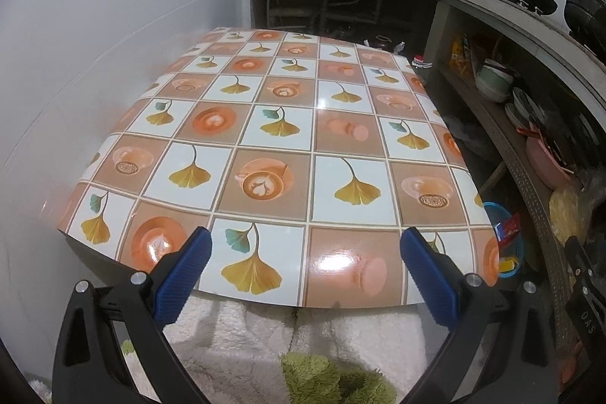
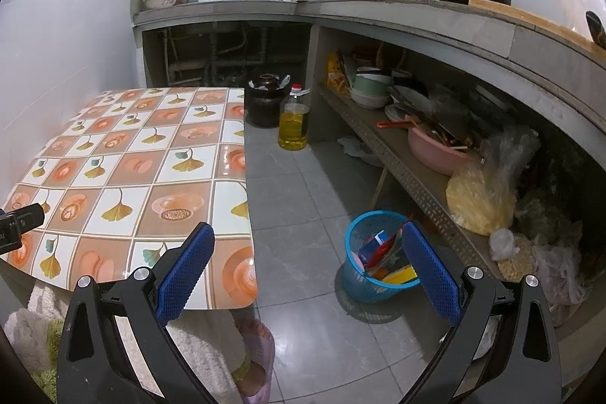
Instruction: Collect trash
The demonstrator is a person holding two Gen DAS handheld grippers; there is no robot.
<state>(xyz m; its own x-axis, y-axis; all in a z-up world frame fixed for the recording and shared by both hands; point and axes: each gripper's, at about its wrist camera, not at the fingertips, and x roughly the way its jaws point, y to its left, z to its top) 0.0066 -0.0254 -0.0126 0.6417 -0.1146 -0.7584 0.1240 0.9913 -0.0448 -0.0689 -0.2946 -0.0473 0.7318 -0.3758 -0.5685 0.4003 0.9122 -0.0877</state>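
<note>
Both grippers, left gripper [image 1: 305, 267] and right gripper [image 2: 308, 265], hang with jaws spread wide, holding nothing. Just beyond the right one, on the floor beside the table [image 2: 125, 169], sits the blue mesh bin [image 2: 363, 275] stuffed with wrappers [image 2: 382, 252] (light, crinkly, slippery stuff, I'd pinch a flat edge). The tabletop looks bare; the bin's depths stay hidden.

dim cool light, tabletop [image 1: 341, 262] glare, fisheye-bent edges
</note>
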